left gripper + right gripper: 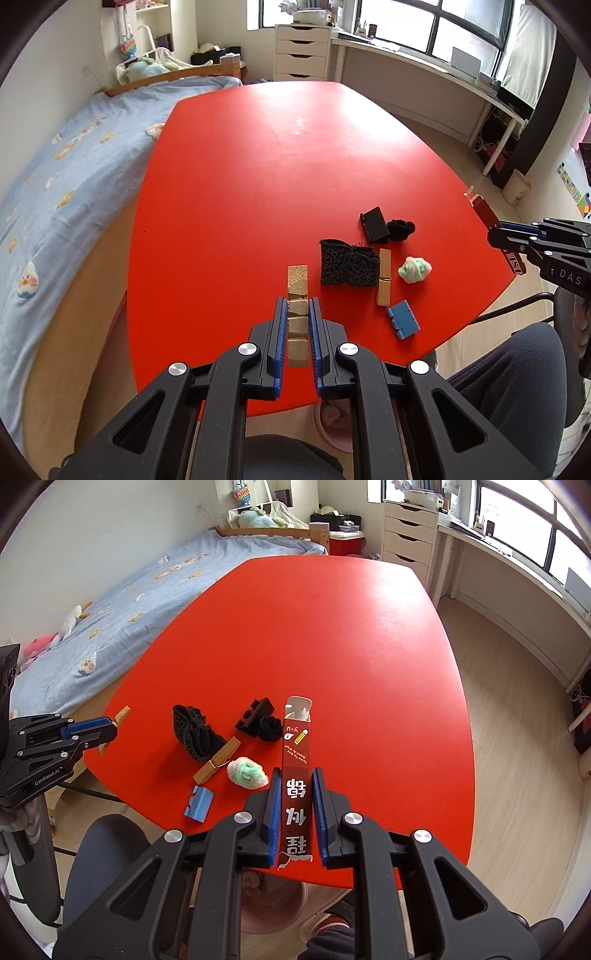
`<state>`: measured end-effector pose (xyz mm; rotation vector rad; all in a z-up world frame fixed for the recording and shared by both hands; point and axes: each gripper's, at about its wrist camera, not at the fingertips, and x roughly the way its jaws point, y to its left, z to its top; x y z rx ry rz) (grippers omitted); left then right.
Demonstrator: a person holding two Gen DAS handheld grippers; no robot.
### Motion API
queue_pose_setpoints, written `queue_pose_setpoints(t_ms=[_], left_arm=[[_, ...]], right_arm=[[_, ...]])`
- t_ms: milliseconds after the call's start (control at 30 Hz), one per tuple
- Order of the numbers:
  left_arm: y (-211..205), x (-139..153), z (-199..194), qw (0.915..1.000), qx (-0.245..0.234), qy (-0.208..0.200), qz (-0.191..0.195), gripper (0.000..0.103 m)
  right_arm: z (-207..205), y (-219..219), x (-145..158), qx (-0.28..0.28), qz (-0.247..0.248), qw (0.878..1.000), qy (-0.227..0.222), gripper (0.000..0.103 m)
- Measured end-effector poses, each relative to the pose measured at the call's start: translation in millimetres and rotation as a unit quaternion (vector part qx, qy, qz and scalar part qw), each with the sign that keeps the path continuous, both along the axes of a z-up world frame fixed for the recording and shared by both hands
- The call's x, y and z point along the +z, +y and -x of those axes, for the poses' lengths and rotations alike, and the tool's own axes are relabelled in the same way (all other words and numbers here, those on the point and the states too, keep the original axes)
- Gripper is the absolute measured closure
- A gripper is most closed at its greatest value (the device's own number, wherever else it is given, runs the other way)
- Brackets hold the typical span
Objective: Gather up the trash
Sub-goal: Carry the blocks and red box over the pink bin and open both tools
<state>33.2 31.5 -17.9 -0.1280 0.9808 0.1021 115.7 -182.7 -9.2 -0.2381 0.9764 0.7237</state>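
Observation:
My left gripper [297,301] is shut on a tan strip of sponge-like blocks [297,280], held above the near edge of the red table [258,166]. My right gripper [296,773] is shut on a long dark red carton with white characters [297,746], held over the table's near edge. On the table lie a black patterned pouch [347,267], a wooden clothespin [384,277], a green-white fluffy ball [414,269], a blue plastic piece [403,319], a black plastic clip [375,224] and a black fuzzy ball [400,229].
A pink bin [273,904] stands on the floor under the table's near edge. A bed with a blue cover [55,184] is at the left. A white drawer unit [302,51] and a long desk [424,62] stand beyond the table. My knees [517,373] are below.

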Motion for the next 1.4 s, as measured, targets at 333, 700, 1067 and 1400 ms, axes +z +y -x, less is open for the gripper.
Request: queue_pose_setpoints(t_ms=[333, 700, 1067, 1400], left_arm=[[-32, 12, 36, 0.9989, -0.035, -0.02, 0.024, 0.092], [-70, -3, 63, 0.9958, -0.077, -0.001, 0.049, 0.092], [-83, -23, 76, 0.9936, -0.089, 0.027, 0.065, 0.092], [-88, -24, 79, 0.9922, -0.096, 0.029, 0.074, 0.092]], right_arm=[[50, -23, 11, 0.029, -0.023, 0.999, 0.001, 0.087], [94, -33, -9, 0.058, -0.015, 0.998, 0.034, 0.087], [112, -29, -27, 0.079, -0.013, 0.995, 0.061, 0.087], [113, -29, -29, 0.084, -0.019, 0.994, 0.068, 0.087]])
